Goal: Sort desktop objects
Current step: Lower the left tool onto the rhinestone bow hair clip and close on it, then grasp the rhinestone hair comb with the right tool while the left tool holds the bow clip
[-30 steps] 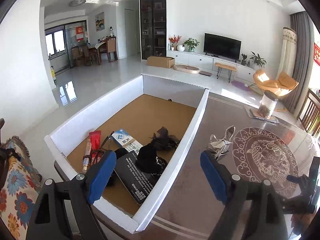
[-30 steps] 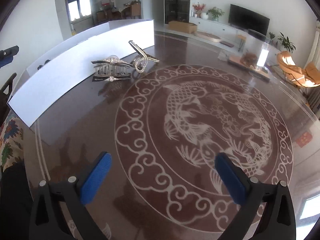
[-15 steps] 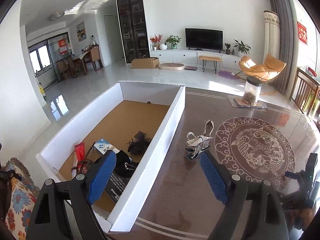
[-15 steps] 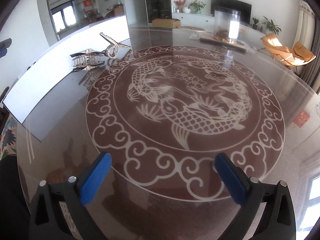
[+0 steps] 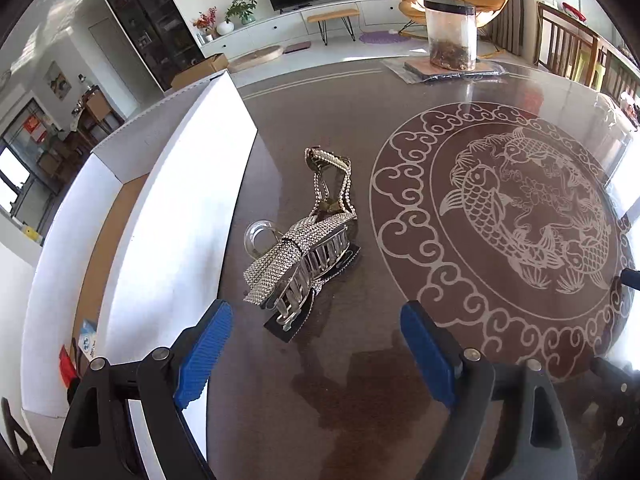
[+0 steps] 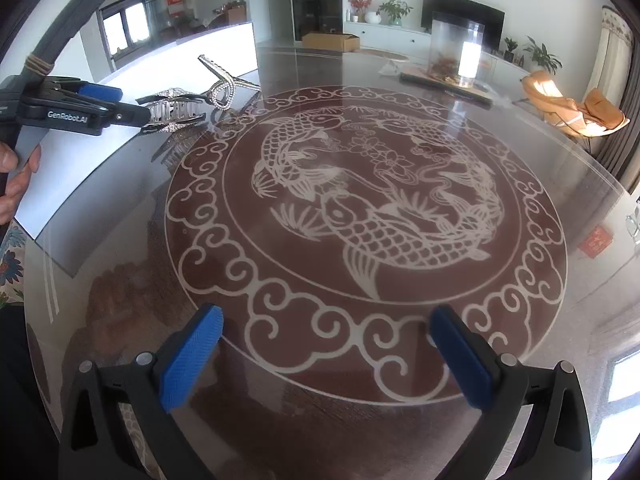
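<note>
A large rhinestone hair claw (image 5: 296, 264) lies on the dark glass table, and a smaller beaded clip (image 5: 332, 184) lies just beyond it. My left gripper (image 5: 316, 336) hangs open right over the near end of the claw, which reaches up to the gap between the blue pads without touching them. In the right wrist view the left gripper (image 6: 134, 106) comes in from the left, held by a hand (image 6: 16, 176), its tips at the claw (image 6: 176, 112) and short of the small clip (image 6: 224, 84). My right gripper (image 6: 326, 344) is open and holds nothing, over the fish pattern's rim.
A white-walled cardboard box (image 5: 180, 200) stands close to the left of the clips, with a blue-white packet (image 5: 86, 336) and a red item (image 5: 66, 364) inside. A clear jar (image 5: 452, 36) on a mat stands at the table's far side. A flowered cushion (image 6: 10, 264) lies at the left edge.
My left gripper swung right from above the box to the table and dropped close to the hair claw, still open. It now shows in the right wrist view. The right gripper barely moved.
</note>
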Demonstrator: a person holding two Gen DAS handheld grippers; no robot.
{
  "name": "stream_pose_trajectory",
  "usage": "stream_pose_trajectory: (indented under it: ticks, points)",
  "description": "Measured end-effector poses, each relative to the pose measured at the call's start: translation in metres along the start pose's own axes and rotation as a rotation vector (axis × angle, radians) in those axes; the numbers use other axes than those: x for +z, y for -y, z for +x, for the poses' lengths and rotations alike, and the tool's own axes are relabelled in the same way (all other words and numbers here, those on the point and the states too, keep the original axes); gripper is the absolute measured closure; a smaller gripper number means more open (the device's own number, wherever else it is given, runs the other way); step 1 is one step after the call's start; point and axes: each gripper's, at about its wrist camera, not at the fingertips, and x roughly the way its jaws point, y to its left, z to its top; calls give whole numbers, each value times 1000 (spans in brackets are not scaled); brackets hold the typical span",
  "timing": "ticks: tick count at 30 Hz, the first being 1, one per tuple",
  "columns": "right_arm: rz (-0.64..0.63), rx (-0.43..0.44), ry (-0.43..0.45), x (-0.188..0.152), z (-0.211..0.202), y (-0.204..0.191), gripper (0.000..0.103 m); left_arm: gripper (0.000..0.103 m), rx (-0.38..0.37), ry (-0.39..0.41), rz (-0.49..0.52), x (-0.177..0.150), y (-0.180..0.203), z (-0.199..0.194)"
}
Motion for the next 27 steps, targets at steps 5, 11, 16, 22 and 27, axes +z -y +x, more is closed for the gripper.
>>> stream_pose_trajectory:
  ticks: [5,11,16,22,27]
  points:
    - [-4,-5,-2,0,1,0,0,15,22,-55,-60,13,2,45]
    - [-12,-15,-6,0,1,-1,0,69,-68,45,-180,9,-19,37]
    - [-10,-14,-5,0,1,-1,0,94,-111,87,-222,-24,-13,5]
    - [-11,-15,-6,0,1,-1,0,94,-174,108,-308,-90,4,-42]
    - [-13,-18,-6,0,1,-1,0,94,-196,136,-288,-119,31,-65]
